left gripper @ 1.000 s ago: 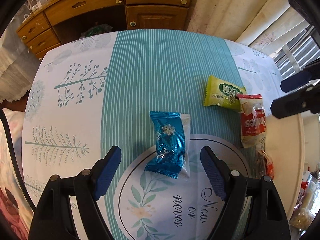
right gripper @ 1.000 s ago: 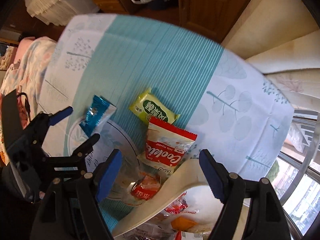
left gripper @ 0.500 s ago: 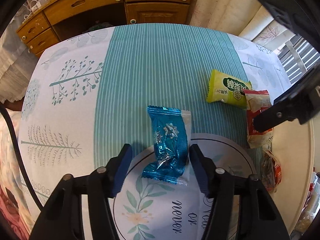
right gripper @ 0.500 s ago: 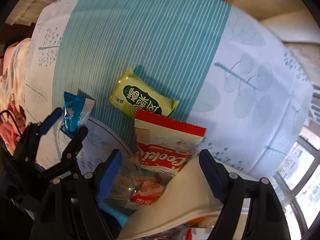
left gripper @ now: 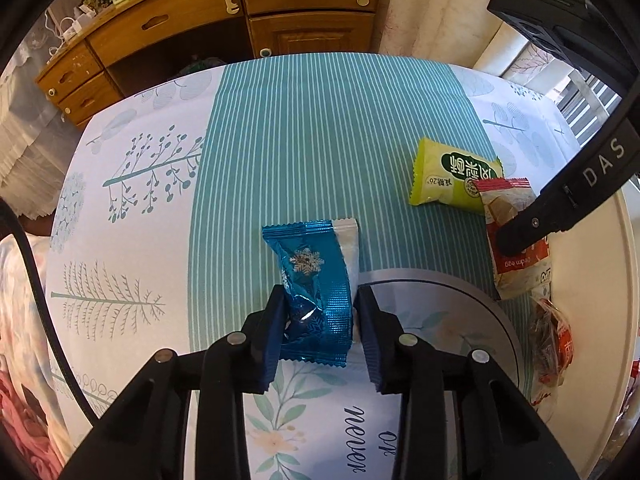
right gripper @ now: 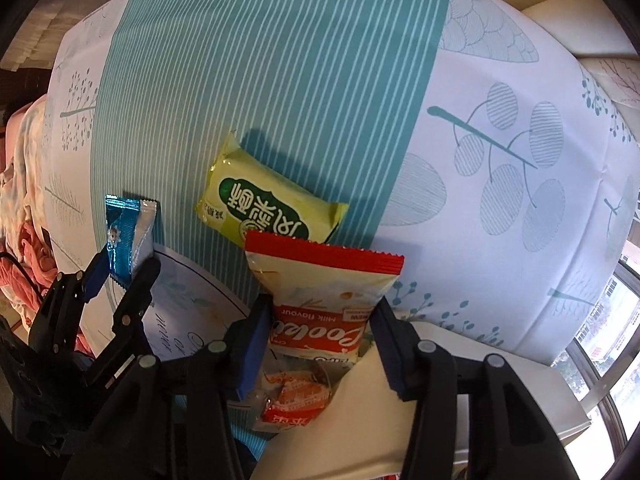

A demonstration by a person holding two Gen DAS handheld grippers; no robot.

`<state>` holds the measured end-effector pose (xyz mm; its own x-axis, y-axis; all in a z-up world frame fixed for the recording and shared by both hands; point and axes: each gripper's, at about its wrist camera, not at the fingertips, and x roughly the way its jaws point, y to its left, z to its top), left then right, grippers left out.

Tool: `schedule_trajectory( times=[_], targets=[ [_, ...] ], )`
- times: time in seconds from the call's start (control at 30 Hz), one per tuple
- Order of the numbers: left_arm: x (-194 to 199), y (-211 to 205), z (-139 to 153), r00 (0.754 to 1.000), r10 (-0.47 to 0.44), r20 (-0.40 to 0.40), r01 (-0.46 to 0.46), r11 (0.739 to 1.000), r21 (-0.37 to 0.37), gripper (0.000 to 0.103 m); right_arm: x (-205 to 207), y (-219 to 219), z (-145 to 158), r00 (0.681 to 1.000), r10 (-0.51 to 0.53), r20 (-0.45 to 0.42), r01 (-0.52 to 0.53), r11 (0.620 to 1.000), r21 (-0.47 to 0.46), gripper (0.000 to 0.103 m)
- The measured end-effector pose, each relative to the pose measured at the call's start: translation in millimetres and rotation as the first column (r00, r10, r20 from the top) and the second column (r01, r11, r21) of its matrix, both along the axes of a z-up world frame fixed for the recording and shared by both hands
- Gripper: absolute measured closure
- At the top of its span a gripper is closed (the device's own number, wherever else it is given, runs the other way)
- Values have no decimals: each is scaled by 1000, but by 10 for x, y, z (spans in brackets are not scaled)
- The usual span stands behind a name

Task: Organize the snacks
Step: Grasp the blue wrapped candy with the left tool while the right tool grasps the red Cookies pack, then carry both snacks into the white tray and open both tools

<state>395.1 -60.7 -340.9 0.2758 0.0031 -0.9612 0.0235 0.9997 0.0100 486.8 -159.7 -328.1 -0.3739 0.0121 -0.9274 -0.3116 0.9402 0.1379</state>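
light: bright daylight from the window (right gripper: 608,320) on my right | shadows: hard, dark beside the green packet (right gripper: 268,200) on the counter (right gripper: 280,60) | glare: glints on the blue foil wrapper (left gripper: 316,288) | blur: none, both views sharp | edges: strong fisheye bending, black corners

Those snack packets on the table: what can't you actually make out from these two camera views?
- Blue packet: lower sides covered by left gripper pads, left view.
- Red cookie packet: bottom end behind right gripper, right view.
- Green packet: near corner under the cookie packet, both views.
- Small orange packet: crumpled, print unreadable.
- Cream tray: contents cut off by the edge.
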Motion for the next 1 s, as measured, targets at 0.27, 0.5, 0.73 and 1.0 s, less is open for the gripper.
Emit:
schedule_trajectory(
  times=[0.27, 0.5, 0.73, 1.0],
  targets=[
    [-47, 212, 70, 1000, 13, -5, -14, 999, -34, 76, -61, -62, 154, 999, -18, 47, 18, 1000, -1, 56],
    [-159, 395, 151, 1000, 18, -1, -18, 1000, -12, 77, -165, 76, 338, 995, 6, 100, -3, 1000, -28, 56],
    [-350, 557, 327, 1000, 16, 26, -15, 999, -42, 77, -334, 349, 444, 989, 55, 135, -47, 997, -62, 56],
    [-633, 716, 586, 997, -23, 69, 28, 997, -71, 77, -711, 627, 660, 983, 65, 171, -57, 997, -51, 56]
  ],
)
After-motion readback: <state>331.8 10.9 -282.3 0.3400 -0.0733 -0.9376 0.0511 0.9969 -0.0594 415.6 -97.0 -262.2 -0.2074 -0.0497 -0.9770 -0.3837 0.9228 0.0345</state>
